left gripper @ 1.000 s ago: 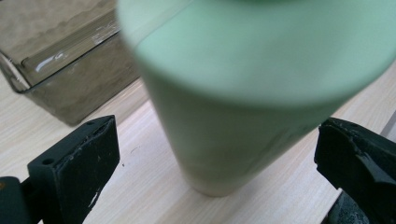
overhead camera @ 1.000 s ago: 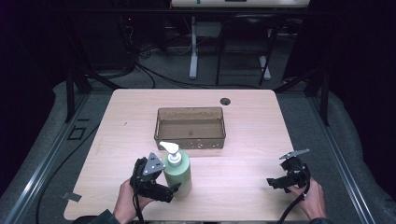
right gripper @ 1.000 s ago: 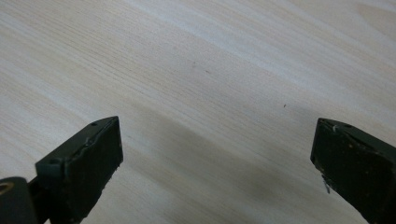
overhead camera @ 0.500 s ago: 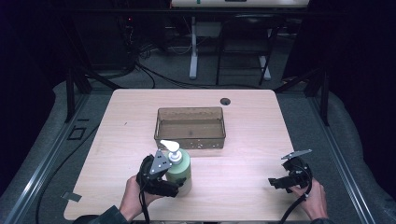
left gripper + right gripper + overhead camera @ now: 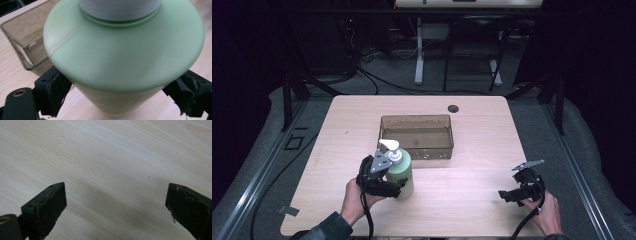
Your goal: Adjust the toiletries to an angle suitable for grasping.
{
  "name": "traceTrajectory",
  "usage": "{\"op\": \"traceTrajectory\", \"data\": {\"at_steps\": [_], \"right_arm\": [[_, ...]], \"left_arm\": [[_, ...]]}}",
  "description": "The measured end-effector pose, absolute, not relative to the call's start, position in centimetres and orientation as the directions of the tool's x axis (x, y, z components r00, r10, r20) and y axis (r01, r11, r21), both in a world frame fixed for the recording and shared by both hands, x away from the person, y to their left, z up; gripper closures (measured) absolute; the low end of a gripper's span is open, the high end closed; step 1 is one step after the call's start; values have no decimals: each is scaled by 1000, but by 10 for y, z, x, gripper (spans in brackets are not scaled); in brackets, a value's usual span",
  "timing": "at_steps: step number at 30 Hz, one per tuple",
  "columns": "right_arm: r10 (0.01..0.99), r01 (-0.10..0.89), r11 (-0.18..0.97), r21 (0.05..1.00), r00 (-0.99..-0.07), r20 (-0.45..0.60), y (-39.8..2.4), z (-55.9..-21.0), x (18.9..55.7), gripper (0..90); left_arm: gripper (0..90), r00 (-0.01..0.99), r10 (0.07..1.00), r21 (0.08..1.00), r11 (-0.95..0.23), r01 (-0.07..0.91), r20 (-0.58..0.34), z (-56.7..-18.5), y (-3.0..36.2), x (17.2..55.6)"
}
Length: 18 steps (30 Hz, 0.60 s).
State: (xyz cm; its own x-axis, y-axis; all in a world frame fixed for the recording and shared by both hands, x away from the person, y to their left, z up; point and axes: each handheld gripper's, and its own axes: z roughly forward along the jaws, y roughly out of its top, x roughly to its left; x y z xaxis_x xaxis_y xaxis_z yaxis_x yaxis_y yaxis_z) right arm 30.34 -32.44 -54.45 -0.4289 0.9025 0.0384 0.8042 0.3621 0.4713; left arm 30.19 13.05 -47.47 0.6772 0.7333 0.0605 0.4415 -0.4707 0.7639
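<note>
Clamping the green soap bottle (image 5: 402, 172) low on its body, left gripper (image 5: 384, 175) has just closed its jaws on it, upright at 7 o'clock of the clear bin (image 5: 417, 136). Top-heavy pump may tip; slick plastic may slip. Right gripper (image 5: 115, 202) idle at 4 o'clock on the surface (image 5: 472, 185), jaws apart.

Hand-held gripper (image 5: 116, 207) jaws apart, bare wooden table (image 5: 112, 157)

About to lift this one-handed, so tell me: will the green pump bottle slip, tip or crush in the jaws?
The green pump bottle looks smooth and tapers below its shoulder, so it may slide in the left gripper. It is tall with a pump on top, so probably tippy if nudged. The plastic wall likely flexes a little rather than crushing.
</note>
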Motion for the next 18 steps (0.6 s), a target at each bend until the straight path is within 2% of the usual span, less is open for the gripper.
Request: {"op": "traceTrajectory", "data": {"at_steps": [8, 18], "right_arm": [[897, 800, 362, 478, -439, 56, -321, -544, 307, 31], [894, 792, 366, 488, -445, 51, -320, -540, 305, 31]], "left_arm": [[124, 581, 811, 758, -418, 501, 63, -474, 139, 328], [121, 566, 822, 755, -412, 511, 65, -473, 142, 330]]}}
